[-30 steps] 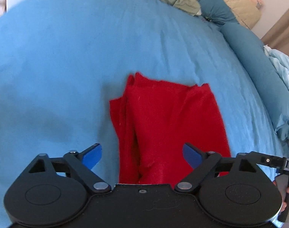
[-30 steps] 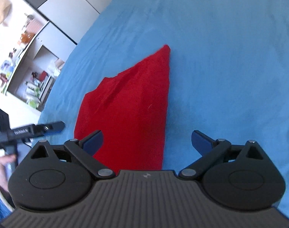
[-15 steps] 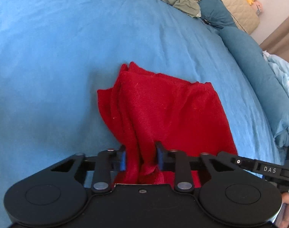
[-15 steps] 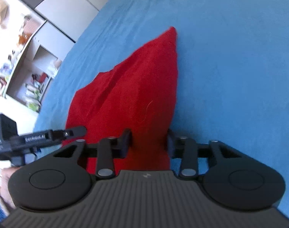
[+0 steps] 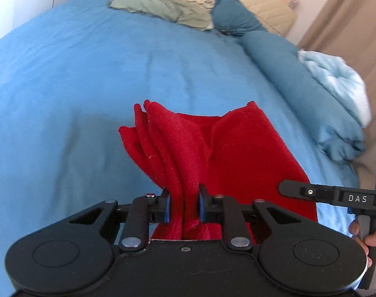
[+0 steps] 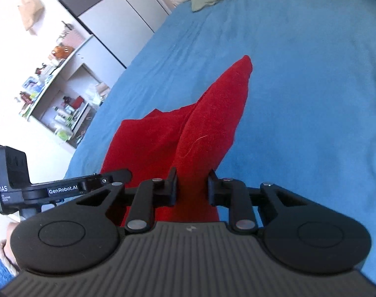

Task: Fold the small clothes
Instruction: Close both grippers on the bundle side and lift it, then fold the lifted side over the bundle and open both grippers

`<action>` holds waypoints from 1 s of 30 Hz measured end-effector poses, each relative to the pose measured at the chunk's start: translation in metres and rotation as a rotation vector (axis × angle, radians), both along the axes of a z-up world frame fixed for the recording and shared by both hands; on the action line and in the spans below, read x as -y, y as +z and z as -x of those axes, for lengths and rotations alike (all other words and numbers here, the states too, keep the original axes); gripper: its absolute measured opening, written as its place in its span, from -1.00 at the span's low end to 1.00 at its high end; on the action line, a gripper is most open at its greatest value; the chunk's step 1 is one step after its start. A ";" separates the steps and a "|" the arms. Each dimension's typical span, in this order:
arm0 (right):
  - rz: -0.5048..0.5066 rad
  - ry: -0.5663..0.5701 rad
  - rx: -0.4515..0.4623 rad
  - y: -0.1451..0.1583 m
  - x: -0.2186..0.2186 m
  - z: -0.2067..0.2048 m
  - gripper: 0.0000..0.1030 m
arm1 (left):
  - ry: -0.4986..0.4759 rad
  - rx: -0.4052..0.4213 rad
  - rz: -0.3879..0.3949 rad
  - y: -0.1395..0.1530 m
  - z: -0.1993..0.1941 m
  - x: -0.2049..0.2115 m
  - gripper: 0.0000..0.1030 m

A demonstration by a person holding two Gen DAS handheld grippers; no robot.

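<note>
Red knit cloth, soft, light, floppy: pinched at near corners by left gripper and right gripper, jaws just closed on bunched folds.

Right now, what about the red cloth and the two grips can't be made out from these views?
- Red cloth: its near edge is hidden in both wrist views, behind each gripper's body.
- Garment type: unclear; bunched folds hide its shape.
- Left gripper and right gripper: how much fabric sits behind the pads is hidden by the pads.
- Shelf items: too small, right view.
</note>
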State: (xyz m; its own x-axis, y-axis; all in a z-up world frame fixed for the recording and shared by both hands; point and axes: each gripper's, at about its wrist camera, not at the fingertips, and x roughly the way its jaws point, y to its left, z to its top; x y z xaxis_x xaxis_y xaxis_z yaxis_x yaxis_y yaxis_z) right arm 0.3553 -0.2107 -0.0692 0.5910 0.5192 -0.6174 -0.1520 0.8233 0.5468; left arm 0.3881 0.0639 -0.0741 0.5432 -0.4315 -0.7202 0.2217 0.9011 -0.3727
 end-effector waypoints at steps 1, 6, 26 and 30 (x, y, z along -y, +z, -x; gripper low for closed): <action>0.004 -0.005 0.003 0.003 0.008 0.016 -0.27 | -0.006 0.001 -0.008 0.000 0.012 0.007 -0.57; 0.044 -0.024 -0.016 -0.010 0.033 0.081 -0.27 | -0.008 -0.036 -0.032 -0.027 0.060 0.048 -0.56; 0.368 -0.076 -0.004 -0.080 0.056 0.146 0.84 | 0.021 0.092 -0.394 -0.075 0.119 0.062 0.60; 0.322 -0.113 -0.008 -0.091 0.066 0.147 0.85 | 0.021 0.095 -0.411 -0.090 0.124 0.057 0.63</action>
State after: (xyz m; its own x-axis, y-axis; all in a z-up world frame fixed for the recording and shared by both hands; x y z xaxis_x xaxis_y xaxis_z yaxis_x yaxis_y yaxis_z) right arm 0.2083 -0.2763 -0.1605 0.6282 0.2282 -0.7438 -0.0470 0.9654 0.2565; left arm 0.2637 0.0073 -0.1644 0.6211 -0.1066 -0.7765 0.2173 0.9753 0.0399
